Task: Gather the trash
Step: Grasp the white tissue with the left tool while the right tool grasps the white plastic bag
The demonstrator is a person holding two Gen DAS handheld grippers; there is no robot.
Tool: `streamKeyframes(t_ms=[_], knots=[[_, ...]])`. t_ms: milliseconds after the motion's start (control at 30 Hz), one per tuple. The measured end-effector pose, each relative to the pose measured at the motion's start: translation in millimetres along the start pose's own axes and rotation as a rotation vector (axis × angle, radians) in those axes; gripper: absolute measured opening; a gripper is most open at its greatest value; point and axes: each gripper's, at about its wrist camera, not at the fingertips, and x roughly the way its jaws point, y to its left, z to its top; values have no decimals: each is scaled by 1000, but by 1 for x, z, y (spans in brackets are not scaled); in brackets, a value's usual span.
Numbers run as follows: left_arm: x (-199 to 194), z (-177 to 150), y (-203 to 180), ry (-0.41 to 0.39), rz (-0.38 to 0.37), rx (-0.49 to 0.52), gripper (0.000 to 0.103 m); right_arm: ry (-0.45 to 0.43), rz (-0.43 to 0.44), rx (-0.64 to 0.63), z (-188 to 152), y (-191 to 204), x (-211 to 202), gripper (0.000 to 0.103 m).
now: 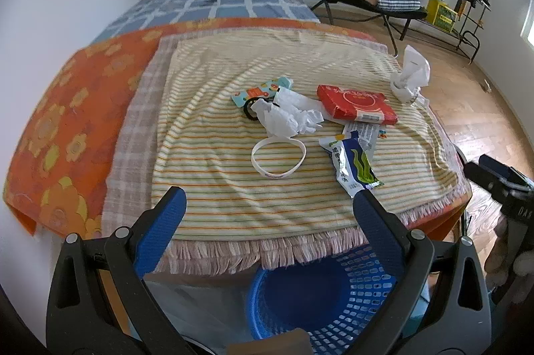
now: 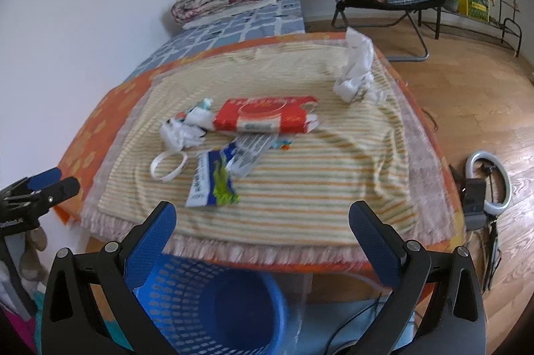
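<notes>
I hold my left claw (image 1: 268, 199) wide and empty above the near fringe of the striped towel (image 1: 213, 181) spread over the bed, and I reckon the towel is there to keep the litter together. Furthest left on it lies a small patterned packet (image 1: 263, 89) touching a black hair tie (image 1: 249, 111), then crumpled white tissue (image 1: 283, 118) with a white wristband (image 1: 278, 159) just in front. Next comes the blue-and-green snack wrapper (image 1: 350, 164), its printed characters too small for me to read, and behind it a red tissue pack (image 1: 355, 104) whose label is blurred. A crumpled white plastic bag (image 1: 410, 76) sits at the right edge. The blue basket (image 1: 333, 295) stands below the bed's near edge, I judge so trash can drop straight in. My right claw (image 2: 263, 218) is also wide and empty.
</notes>
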Motion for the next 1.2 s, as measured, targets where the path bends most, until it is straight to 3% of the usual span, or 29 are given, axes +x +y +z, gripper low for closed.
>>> streamKeyframes(t_ms=[333,533,967,1133,1200], knots=[[30,27,-7,17,19,34,102,-38,-69,68,59,-49,17,103],[57,45,-9,53,11,23,102,-29,-136,97,97,-80,53,103],[131,75,-15,144,-27,-23,101,36,-225,138,127,-112,133,103],[153,79,-17,180,-15,-9,92,55,-235,186,133,-123,153,103],[161,79,-16,203,-23,-19,83,60,-236,198,134,-126,160,103]])
